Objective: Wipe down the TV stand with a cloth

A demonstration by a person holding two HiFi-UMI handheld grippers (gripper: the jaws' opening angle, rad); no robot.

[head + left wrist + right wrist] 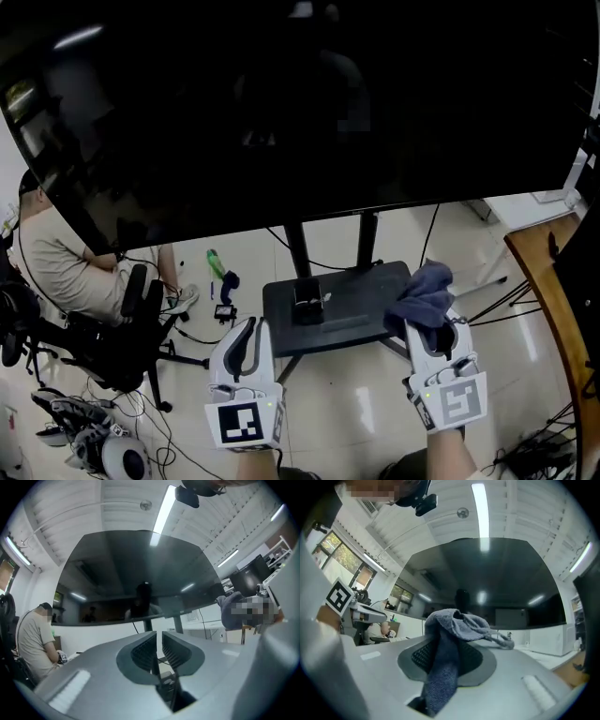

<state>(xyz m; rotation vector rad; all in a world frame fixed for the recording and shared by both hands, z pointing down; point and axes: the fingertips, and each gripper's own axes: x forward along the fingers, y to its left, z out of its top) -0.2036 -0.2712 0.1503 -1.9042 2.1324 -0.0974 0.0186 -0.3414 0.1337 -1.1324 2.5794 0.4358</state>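
Observation:
The TV stand has two dark poles [298,248] and a black shelf [356,319] under a big dark TV screen [300,103]. My right gripper [437,328] is shut on a blue-grey cloth [424,292], which hangs bunched over the shelf's right end. In the right gripper view the cloth [457,623] drapes over and between the jaws of the right gripper [447,646]. My left gripper [246,339] hovers in front of the shelf's left corner. Its jaws stand almost together with nothing between them, as the left gripper view [158,643] shows.
A small black box [307,302] sits on the shelf's middle. A person sits on an office chair [70,267] at the left, with cables, a green bottle [216,262] and gear on the floor. A wooden tabletop [553,281] edges the right.

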